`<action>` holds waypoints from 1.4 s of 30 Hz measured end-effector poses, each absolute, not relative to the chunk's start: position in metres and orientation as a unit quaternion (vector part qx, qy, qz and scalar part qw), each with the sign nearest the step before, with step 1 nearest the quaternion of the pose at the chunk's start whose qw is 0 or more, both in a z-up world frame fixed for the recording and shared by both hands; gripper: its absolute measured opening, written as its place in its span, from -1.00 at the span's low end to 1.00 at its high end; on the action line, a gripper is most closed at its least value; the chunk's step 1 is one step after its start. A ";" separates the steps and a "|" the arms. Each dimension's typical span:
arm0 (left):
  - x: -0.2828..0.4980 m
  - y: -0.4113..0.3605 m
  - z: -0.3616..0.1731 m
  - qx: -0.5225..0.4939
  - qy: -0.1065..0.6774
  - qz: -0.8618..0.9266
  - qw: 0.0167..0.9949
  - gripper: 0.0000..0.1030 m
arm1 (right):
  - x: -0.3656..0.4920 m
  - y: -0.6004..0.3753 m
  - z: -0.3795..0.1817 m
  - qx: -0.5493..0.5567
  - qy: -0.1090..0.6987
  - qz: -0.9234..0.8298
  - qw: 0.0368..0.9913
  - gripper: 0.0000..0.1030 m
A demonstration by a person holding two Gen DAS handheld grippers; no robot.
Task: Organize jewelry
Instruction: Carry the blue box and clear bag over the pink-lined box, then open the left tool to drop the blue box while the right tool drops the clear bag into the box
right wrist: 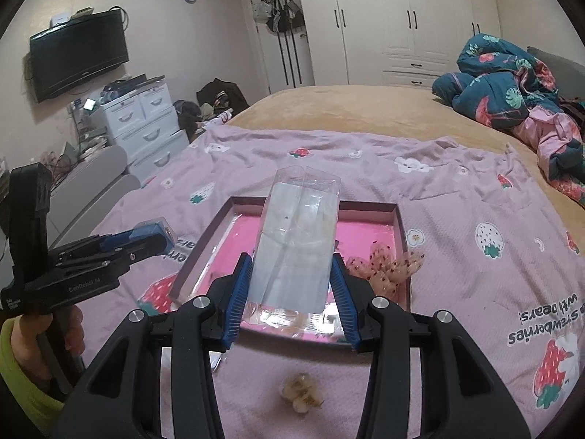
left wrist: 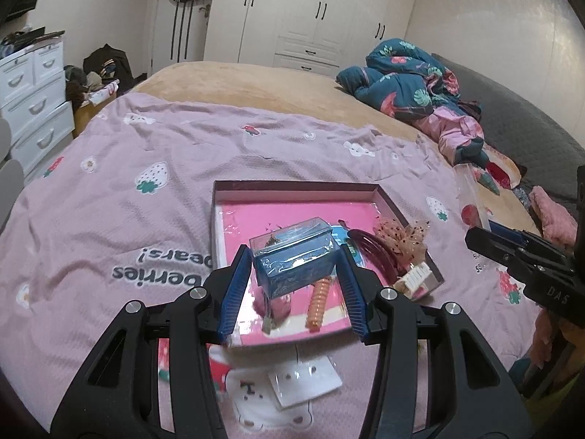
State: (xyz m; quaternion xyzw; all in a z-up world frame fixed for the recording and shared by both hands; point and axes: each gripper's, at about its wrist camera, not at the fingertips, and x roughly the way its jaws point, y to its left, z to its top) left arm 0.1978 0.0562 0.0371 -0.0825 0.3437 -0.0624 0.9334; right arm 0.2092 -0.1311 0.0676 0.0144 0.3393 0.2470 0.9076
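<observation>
Jewelry box (left wrist: pixel 294 256), blue with a clear top, is clamped between the fingers of the left gripper (left wrist: pixel 292 285), held above the pink tray (left wrist: pixel 292 186) on the bedspread (left wrist: pixel 109 183). Right gripper (right wrist: pixel 290 292) is closed on a clear plastic sleeve (right wrist: pixel 296 241), over the same tray.

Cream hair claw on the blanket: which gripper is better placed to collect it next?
Probably the right gripper: the cream hair claw lies just beneath it, though it must first put down its clear box.
</observation>
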 end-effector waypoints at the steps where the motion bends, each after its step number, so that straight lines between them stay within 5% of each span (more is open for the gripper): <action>1: 0.203 0.056 0.036 -0.082 0.347 -0.063 0.932 -0.24 | 0.214 -0.130 0.065 0.012 0.343 0.244 0.907 -0.18; 29: 0.272 0.071 -0.035 -0.083 0.428 -0.055 0.898 -0.24 | 0.267 -0.073 -0.030 -0.032 0.442 0.250 0.861 -0.17; 35: 0.273 0.072 -0.034 -0.084 0.427 -0.056 0.899 -0.24 | 0.268 -0.064 -0.040 -0.035 0.457 0.254 0.852 -0.12; 42: 0.266 0.072 -0.027 -0.085 0.421 -0.054 0.902 -0.18 | 0.255 -0.075 -0.031 -0.019 0.440 0.248 0.863 0.17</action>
